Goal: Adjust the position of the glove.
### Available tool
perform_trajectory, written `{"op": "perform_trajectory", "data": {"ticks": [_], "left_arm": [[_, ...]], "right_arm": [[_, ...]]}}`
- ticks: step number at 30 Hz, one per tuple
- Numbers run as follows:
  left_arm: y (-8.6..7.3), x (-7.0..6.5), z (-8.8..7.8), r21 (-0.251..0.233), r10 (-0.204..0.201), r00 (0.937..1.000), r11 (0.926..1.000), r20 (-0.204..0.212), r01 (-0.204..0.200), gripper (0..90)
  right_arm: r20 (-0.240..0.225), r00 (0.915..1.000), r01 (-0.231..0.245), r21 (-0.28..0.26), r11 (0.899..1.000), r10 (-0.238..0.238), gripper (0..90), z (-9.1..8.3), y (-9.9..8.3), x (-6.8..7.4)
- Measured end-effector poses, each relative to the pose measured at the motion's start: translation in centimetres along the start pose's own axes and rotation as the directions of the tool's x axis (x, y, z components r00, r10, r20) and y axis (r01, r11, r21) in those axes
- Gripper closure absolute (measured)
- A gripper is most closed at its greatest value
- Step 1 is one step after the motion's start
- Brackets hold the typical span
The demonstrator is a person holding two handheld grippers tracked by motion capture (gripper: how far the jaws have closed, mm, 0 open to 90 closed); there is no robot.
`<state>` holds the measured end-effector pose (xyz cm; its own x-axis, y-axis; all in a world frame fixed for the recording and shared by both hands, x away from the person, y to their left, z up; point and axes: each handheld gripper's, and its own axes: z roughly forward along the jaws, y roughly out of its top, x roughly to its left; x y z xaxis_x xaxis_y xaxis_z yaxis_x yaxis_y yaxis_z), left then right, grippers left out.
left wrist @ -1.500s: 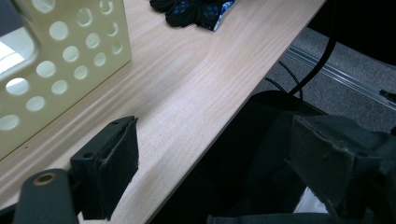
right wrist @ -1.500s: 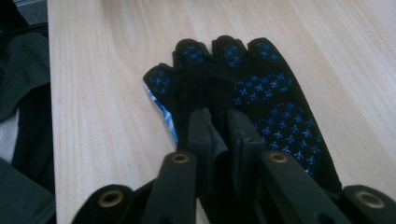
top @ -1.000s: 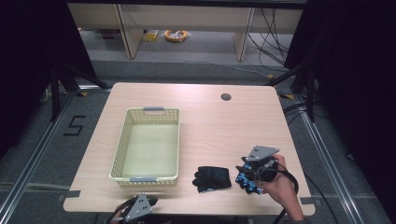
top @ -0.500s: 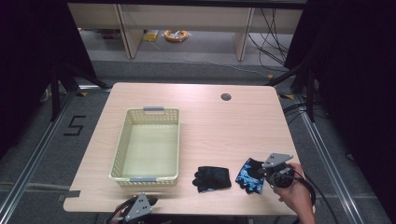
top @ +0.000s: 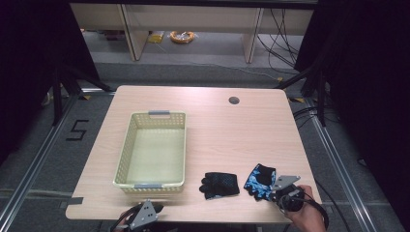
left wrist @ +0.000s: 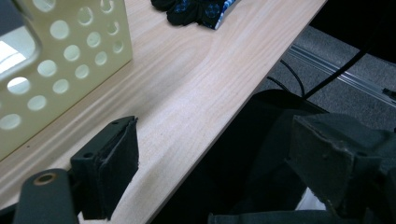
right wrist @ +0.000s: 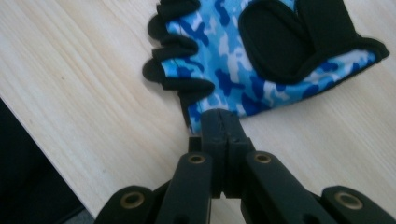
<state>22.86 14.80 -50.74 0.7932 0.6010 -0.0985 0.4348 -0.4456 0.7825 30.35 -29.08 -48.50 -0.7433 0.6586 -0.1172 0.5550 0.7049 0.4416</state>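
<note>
at lower right, the right gripper (right wrist: 223,122) has its jaws clamped on the blue glove (right wrist: 261,60); the basket (top: 126,153) holds nothing yet; the left gripper (left wrist: 224,158) idles, jaws apart.

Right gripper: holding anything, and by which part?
The right gripper is shut on the blue camo glove, pinching its near edge just below the finger stubs.

Empty yellow basket (top: 153,150); black glove (top: 220,184), perhaps palm-down

near right glove (top: 260,181): blue, white and black camouflage
middle glove (top: 220,184): black, blue dots
basket (top: 126,150): pale yellow, round holes, grey handles
surface (top: 232,130): light wood grain
hand-held gripper pads (left wrist: 125,156): black
</note>
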Motion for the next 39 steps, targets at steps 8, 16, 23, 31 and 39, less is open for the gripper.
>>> {"op": "perform_trajectory", "data": {"ticks": [8, 16, 23, 31, 39], "left_arm": [[-0.1, -0.1, 0.0, 0.011, -0.004, 1.0000, 0.9999, 0.006, 0.004, 15.7], [-0.1, -0.1, 0.2, 0.021, -0.008, 0.9999, 0.9997, 0.010, 0.008, 15.7], [0.0, 0.1, 0.2, 0.022, 0.025, 0.9996, 0.9994, 0.007, -0.026, 15.7], [-0.1, -0.1, 0.1, 0.013, 0.025, 0.9996, 0.9996, 0.010, -0.026, 15.7], [-0.1, -0.2, 0.0, 0.017, 0.003, 0.9999, 0.9999, 0.016, -0.003, 15.7]], "right_arm": [[-0.017, 0.9998, 0.008, -0.097, 0.995, -0.010, 90.0, 0.7, 1.8, 1.1], [-0.035, 0.9988, -0.039, -0.135, 0.990, 0.034, 90.0, 2.7, 4.0, 0.3], [-0.082, 0.9801, -0.193, -0.190, 0.963, 0.181, 90.0, 3.9, 5.6, -0.8], [-0.083, 0.9695, -0.243, -0.189, 0.952, 0.231, 88.7, 5.6, 8.2, -1.4], [-0.063, 0.9797, -0.200, -0.252, 0.947, 0.190, 87.1, 4.5, 9.0, -2.3]]}}
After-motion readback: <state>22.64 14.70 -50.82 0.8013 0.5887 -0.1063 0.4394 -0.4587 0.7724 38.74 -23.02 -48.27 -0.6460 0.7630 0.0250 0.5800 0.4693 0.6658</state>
